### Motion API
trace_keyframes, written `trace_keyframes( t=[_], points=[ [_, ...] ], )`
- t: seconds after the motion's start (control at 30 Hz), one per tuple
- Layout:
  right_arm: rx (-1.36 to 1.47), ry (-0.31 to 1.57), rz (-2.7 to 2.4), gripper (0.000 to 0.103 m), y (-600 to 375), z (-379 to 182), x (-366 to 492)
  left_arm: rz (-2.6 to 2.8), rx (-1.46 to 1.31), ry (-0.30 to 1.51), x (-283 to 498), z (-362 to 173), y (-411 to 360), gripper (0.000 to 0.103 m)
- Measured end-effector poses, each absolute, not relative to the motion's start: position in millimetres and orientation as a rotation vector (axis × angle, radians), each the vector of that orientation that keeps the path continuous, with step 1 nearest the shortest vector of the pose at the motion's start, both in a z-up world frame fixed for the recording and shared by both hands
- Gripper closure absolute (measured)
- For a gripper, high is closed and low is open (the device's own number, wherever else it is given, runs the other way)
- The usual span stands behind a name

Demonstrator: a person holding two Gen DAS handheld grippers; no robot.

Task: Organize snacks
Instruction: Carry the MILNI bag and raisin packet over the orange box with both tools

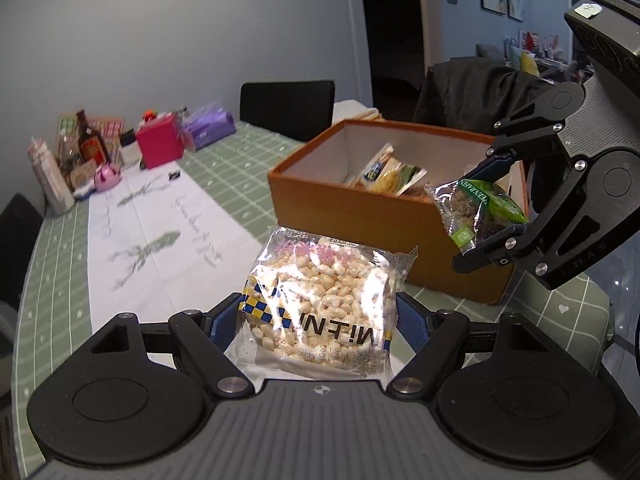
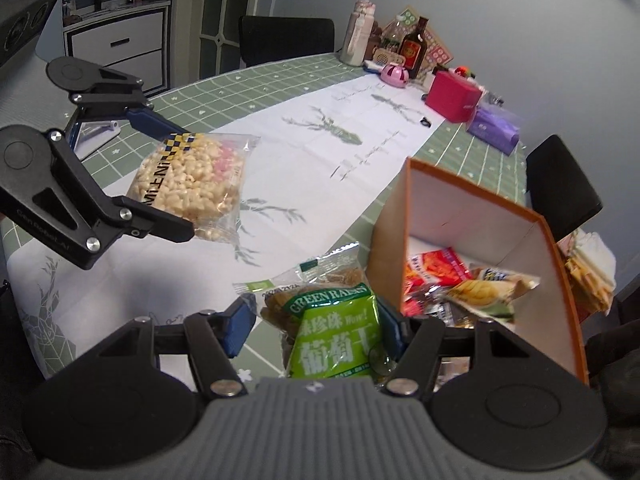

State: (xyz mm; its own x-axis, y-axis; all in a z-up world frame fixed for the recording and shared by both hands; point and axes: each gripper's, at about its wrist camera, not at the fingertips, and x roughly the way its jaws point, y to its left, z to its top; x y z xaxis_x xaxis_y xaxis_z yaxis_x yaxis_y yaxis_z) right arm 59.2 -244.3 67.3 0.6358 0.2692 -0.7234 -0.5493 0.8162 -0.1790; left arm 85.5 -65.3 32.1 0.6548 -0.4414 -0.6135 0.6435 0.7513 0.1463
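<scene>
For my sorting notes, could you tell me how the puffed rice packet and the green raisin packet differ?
The puffed rice packet is clear, showing pale grains, while the green raisin packet carries a green printed label. The rice packet is the wider one. The left gripper holds the rice packet; the right gripper holds the raisins, nearer the orange box. Both are sealed, clamped between blue pads, and outside the box.

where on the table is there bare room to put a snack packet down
The white runner lies bare between the orange box and the clutter at the far end. The green checked cloth toward the black chair is also bare. It is crowded at the far end around the brown bottle and pink box, and inside the orange box.
</scene>
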Motion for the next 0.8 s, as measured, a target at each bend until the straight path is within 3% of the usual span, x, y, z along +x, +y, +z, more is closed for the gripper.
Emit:
trace_keyframes(
  t=[0.8],
  points=[
    [-0.348,0.698,0.29,0.041,-333.8,99.8,62.3,-0.813,0.509,0.474,110.6,62.4,-175.9,0.011]
  ],
)
